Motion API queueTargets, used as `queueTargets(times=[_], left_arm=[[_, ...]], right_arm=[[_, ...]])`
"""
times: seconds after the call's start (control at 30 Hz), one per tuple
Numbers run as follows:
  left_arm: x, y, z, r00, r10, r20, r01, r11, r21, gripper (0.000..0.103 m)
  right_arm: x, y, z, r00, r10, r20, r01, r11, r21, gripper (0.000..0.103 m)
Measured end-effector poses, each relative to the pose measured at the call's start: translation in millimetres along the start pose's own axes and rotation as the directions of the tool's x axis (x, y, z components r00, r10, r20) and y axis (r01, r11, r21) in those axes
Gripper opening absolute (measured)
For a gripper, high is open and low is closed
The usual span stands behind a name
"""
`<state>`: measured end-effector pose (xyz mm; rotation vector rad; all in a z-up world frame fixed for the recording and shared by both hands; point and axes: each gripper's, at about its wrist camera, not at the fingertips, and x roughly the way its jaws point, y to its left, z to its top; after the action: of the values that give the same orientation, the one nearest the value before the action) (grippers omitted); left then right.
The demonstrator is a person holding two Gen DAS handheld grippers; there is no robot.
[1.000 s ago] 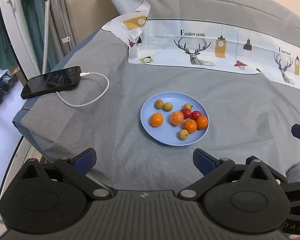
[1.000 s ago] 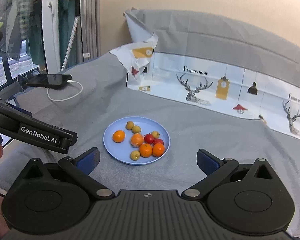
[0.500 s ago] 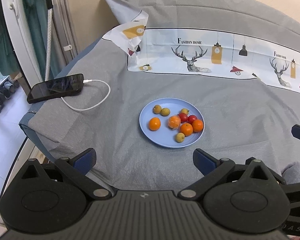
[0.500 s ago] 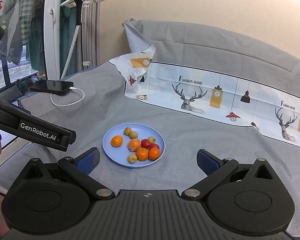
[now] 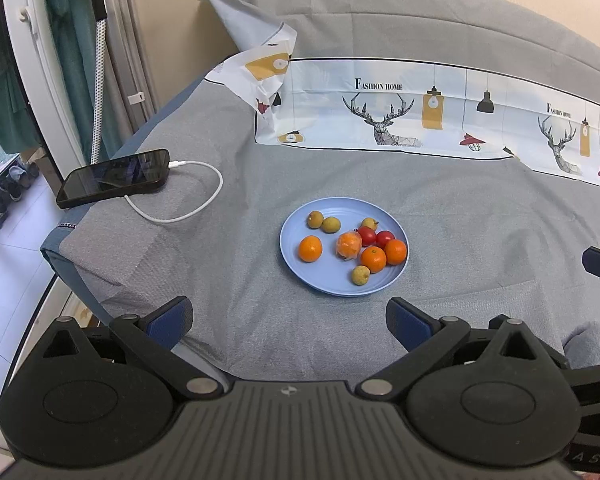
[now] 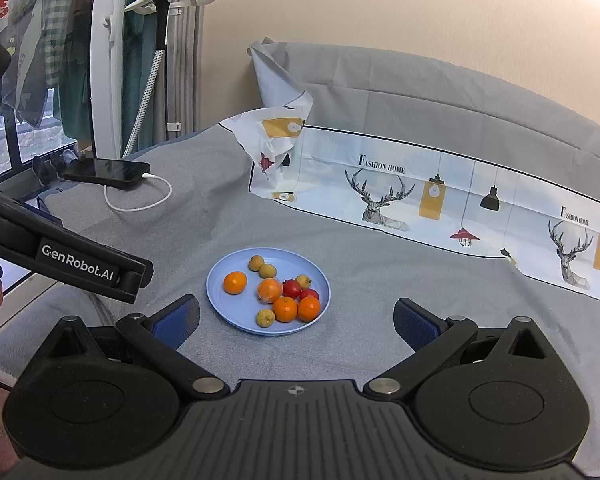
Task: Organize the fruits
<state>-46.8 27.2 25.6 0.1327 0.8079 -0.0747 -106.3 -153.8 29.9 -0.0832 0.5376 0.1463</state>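
A light blue plate [image 5: 300, 270] [image 6: 224, 308] lies on the grey bedsheet. It holds several small fruits: oranges [image 5: 310, 248] [image 6: 235, 282], one orange in clear wrap [image 5: 348, 245] [image 6: 270, 290], two red tomatoes [image 5: 384, 237] [image 6: 292, 288] and yellowish loquats [image 5: 360, 275] [image 6: 264, 317]. My left gripper [image 5: 288, 317] is open and empty, held back from the plate's near side. My right gripper [image 6: 296, 319] is open and empty, above the sheet near the plate's near-right rim. The left gripper's arm [image 6: 68, 258] shows in the right wrist view.
A black phone [image 5: 114, 178] [image 6: 108, 171] with a white charging cable [image 5: 188, 206] lies at the bed's left edge. A patterned pillowcase [image 5: 419, 112] [image 6: 439, 192] lies behind the plate. A garment steamer pole [image 6: 160, 52] stands left of the bed.
Both grippers have drawn back and risen; the plate looks smaller and farther. Both stay open and empty. The fruits have not moved.
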Motion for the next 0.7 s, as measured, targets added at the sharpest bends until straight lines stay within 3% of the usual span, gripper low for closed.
queueTargets(times=[0.7], left_arm=[[1.8, 1.1, 0.4, 1.0, 0.002, -0.004, -0.002, 1.0, 0.009, 0.103]], right_arm=[[3.2, 1.8, -1.9, 1.0, -0.003, 0.005, 0.003, 1.0, -0.006, 0.102]])
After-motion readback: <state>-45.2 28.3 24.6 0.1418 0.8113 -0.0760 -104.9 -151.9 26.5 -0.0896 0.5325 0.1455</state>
